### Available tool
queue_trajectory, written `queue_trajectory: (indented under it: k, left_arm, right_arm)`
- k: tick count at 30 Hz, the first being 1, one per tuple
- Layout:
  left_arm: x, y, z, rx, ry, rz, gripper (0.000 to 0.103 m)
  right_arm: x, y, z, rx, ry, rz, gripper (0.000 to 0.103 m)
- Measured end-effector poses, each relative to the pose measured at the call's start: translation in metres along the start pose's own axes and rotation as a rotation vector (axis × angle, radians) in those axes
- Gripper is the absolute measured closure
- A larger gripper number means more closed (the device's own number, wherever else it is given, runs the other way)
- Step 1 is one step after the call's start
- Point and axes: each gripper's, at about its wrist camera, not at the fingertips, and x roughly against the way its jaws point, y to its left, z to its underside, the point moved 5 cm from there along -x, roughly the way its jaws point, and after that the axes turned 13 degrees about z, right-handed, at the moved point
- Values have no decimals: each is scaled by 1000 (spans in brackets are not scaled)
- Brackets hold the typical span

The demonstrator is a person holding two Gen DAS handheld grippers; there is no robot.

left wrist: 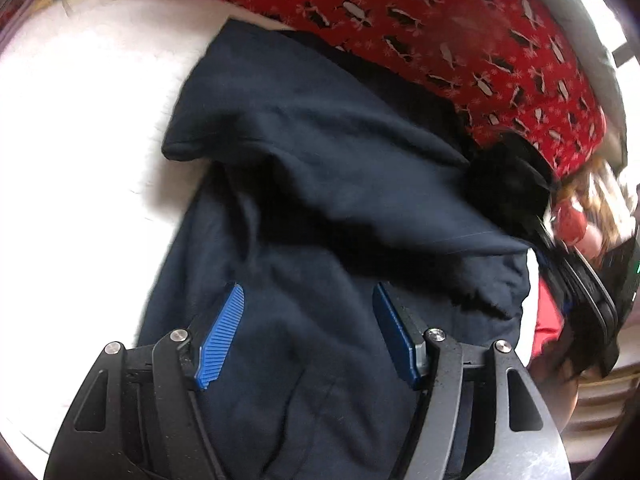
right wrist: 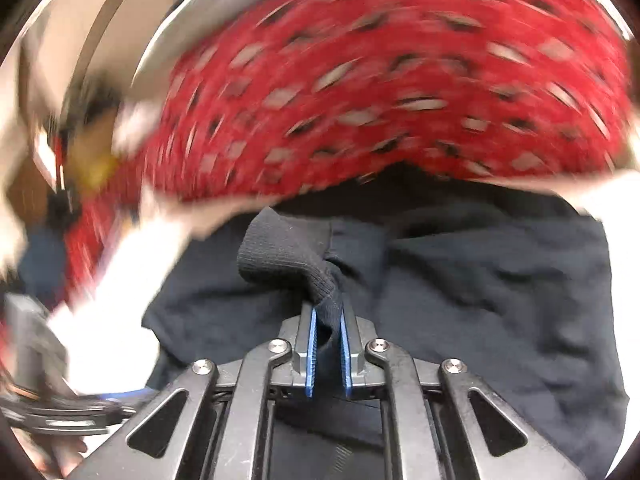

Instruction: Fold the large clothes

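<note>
A large dark navy garment lies crumpled on a white surface. One sleeve is lifted across its body. My left gripper hangs open just above the garment's lower part, blue pads apart, holding nothing. In the right wrist view the same navy garment fills the lower half. My right gripper is shut on its ribbed cuff, which bunches up between the pads. The right gripper also shows at the right edge of the left wrist view.
A red cloth with a black and white print lies along the far side of the garment, touching it. It is blurred in the right wrist view. The left gripper shows blurred at lower left there.
</note>
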Motion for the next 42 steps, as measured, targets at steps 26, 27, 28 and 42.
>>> queue_trajectory:
  k: [26,27,28,42]
  left_arm:
    - [-7,26,-63,278,-178,98,73]
    - [-3,29,-64,281,-180,73,74]
    - [5,36,-63,288,-196,53,74]
    - [23,24,-57,248,-207,131,59]
  right_arm:
    - [2,-152,-13,-551,56,-177,96]
    - [11,-155,-18,-577,15,-210,97]
    - [22,-161,-24,-600,-26,-228,97]
    - [-10,-190,5,-655,130,-134,85]
